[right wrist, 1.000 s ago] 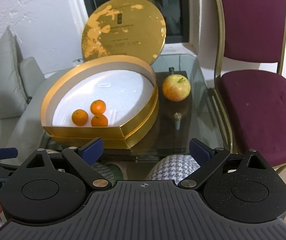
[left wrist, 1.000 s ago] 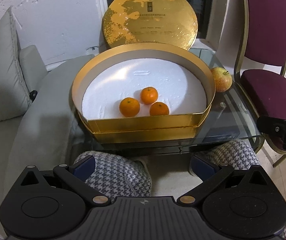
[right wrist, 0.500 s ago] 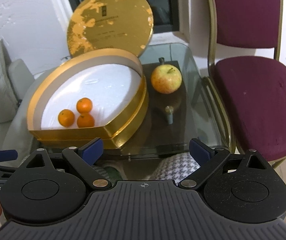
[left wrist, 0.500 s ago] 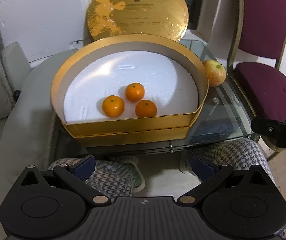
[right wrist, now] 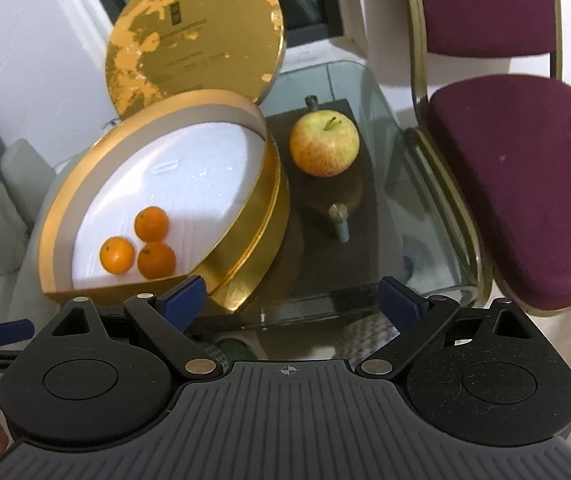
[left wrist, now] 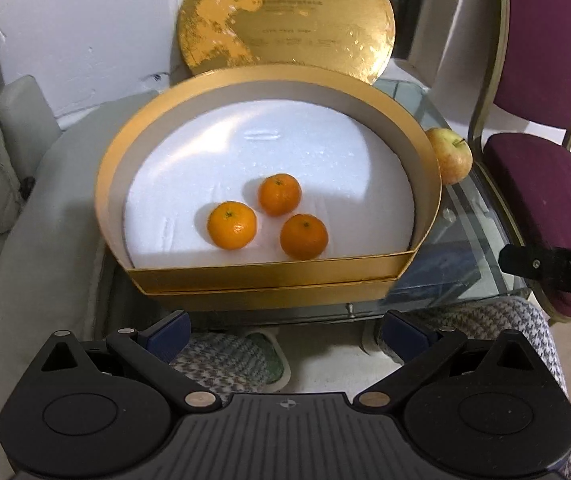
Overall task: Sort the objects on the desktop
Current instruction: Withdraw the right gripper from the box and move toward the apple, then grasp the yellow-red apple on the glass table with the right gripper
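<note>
Three oranges [left wrist: 273,216] lie clustered near the front wall of the gold box [left wrist: 269,276], on its white liner. The apple [right wrist: 324,143] sits on the glass bench [right wrist: 417,184] just beside the box's right side, toward the back edge. The round lid [left wrist: 285,20] stands behind the box. Left tool [left wrist: 285,330] and right tool [right wrist: 291,300] both hover wide open at the bench's front edge, holding nothing.

Left gripper [left wrist: 283,330] and right gripper [right wrist: 291,294] hover, fingers spread wide.
</note>
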`<state>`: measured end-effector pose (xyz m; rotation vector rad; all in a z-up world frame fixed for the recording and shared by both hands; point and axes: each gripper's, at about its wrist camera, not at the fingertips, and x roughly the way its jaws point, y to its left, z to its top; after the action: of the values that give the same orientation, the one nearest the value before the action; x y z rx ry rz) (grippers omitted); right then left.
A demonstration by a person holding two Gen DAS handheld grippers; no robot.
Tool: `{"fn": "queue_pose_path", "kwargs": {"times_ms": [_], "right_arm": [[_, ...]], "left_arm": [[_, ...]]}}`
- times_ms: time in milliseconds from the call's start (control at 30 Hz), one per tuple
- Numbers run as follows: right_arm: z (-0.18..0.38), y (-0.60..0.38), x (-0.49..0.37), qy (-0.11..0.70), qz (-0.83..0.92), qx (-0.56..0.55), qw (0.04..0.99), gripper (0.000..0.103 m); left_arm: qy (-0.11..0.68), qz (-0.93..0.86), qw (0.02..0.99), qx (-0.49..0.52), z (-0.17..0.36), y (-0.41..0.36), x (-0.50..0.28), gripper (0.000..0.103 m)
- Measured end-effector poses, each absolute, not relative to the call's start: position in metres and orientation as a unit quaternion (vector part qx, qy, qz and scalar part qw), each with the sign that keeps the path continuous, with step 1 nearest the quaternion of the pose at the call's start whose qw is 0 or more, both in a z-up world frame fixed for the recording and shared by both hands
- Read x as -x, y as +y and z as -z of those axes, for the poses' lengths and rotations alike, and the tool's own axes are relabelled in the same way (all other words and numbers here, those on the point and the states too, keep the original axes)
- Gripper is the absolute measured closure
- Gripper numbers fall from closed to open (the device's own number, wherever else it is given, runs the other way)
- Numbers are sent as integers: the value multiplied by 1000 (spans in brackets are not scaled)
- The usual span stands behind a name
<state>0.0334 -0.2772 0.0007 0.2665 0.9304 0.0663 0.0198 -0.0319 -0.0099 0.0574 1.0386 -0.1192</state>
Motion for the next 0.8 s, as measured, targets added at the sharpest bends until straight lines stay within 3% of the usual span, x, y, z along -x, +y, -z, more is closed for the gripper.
{"fn": "queue_pose_path", "kwargs": {"times_ms": [333,633,700,800], "right_arm": [[15,-294,-54,457,-4,-155,876,7],[25,-314,-94,417,27,-184,890,11],[25,-319,-109,409,26,-193,892,14],[24,-328,-135,396,23,-212,893,17]], "left_arm": [[495,57,867,-30,16,-39,-46,1],[481,54,874,-39,15,-45,-84,2],[478,49,877,-28,14,-44,-94,13],[476,35,878,-21,14,-40,-106,14]]}}
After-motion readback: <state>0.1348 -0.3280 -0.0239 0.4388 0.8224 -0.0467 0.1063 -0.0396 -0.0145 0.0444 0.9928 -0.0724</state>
